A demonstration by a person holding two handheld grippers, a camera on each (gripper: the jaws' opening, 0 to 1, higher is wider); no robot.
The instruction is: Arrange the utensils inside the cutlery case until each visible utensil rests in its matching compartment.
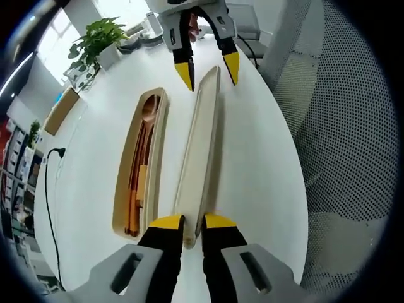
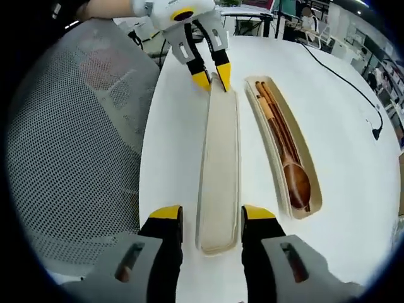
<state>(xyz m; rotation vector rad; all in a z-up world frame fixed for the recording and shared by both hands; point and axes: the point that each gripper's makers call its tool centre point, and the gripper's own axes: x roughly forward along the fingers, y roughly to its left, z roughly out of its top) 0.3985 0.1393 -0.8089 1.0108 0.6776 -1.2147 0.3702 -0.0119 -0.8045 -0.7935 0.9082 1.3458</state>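
A long cream case lid [image 1: 201,158] lies on the white table, beside the open case base [image 1: 120,196]. The base holds a wooden spoon [image 1: 149,110] and chopsticks [image 1: 134,189]. My left gripper [image 1: 193,222] is shut on the lid's near end. At the lid's far end, my right gripper [image 1: 208,71] stands open, its yellow tips either side of the lid. In the right gripper view, my right gripper [image 2: 211,214] straddles the lid [image 2: 219,158] with small gaps at the sides. The left gripper [image 2: 213,77] pinches the opposite end. Spoon [image 2: 297,183] and chopsticks [image 2: 271,110] rest in the base [image 2: 314,189].
The white round table [image 1: 252,158] ends close beside a grey mesh chair [image 1: 341,126] [image 2: 76,126]. A potted plant [image 1: 95,41] stands at the far edge. A black cable [image 1: 47,189] [image 2: 353,82] runs along the table's other side.
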